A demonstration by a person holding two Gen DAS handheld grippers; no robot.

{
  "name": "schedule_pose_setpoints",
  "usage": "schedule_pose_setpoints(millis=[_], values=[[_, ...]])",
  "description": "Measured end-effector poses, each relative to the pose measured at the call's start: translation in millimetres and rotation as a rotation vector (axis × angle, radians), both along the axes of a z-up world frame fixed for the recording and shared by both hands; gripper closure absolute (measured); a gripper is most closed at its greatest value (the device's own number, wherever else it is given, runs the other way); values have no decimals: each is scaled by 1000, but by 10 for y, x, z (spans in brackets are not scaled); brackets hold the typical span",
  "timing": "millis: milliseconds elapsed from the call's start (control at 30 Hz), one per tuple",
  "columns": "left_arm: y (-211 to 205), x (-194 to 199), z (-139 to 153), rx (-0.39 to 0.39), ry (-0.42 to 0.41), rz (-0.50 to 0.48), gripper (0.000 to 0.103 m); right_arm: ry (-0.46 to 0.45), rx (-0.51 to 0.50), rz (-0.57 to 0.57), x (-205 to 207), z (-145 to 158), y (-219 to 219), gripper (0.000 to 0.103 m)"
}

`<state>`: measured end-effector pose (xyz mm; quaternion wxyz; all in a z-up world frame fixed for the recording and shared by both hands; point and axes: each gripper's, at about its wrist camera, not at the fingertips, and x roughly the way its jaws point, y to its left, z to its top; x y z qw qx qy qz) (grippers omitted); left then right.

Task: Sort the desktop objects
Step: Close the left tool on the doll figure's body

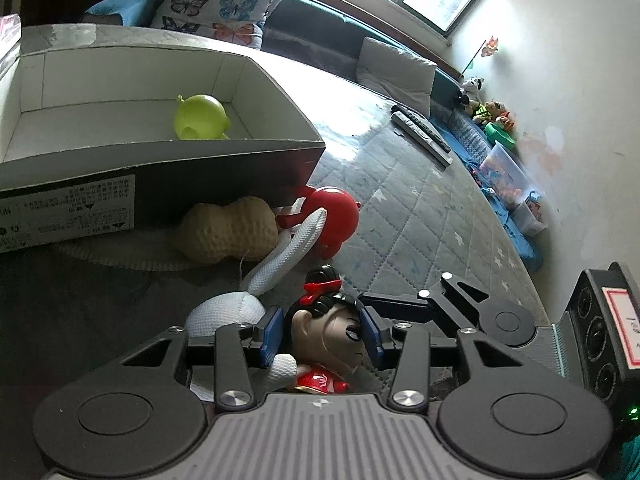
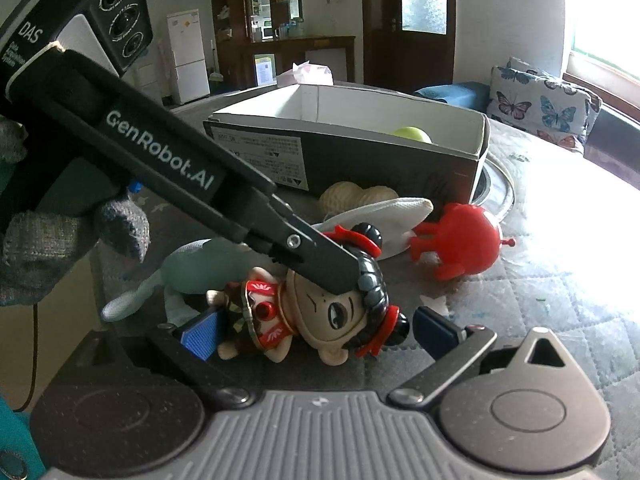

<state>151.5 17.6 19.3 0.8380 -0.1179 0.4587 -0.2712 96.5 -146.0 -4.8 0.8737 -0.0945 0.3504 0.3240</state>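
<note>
A doll figure with black hair and a red headband lies on the quilted table. My left gripper is shut on the doll's head, blue pads on both sides. In the right wrist view the doll lies between the open jaws of my right gripper, and the left gripper's finger presses on its head. Near it lie a peanut toy, a red round toy and a white plush toy. A green round toy sits inside the open cardboard box.
Remote controls lie farther out on the quilted table. A clear bin of small toys and plush toys stand by the wall. A butterfly cushion rests on the sofa behind the box.
</note>
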Motion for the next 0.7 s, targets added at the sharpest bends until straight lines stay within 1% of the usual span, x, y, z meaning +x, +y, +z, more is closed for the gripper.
schedule_pose_setpoints(millis=[100, 233, 300, 367, 600, 700], values=[[-10, -5, 2, 9, -7, -16, 57, 5, 5, 3, 4, -9, 4, 3], [11, 23, 8, 4, 21, -31, 57, 12, 11, 7, 8, -21, 8, 3], [15, 25, 0, 1, 27, -34, 56, 15, 14, 9, 11, -27, 11, 5], [6, 7, 8, 9, 24, -45, 56, 19, 18, 11, 13, -33, 13, 7], [-29, -38, 6, 27, 3, -51, 55, 25, 26, 3, 24, -38, 11, 8], [-53, -54, 22, 47, -3, -69, 55, 21, 23, 4, 18, -34, 12, 8]])
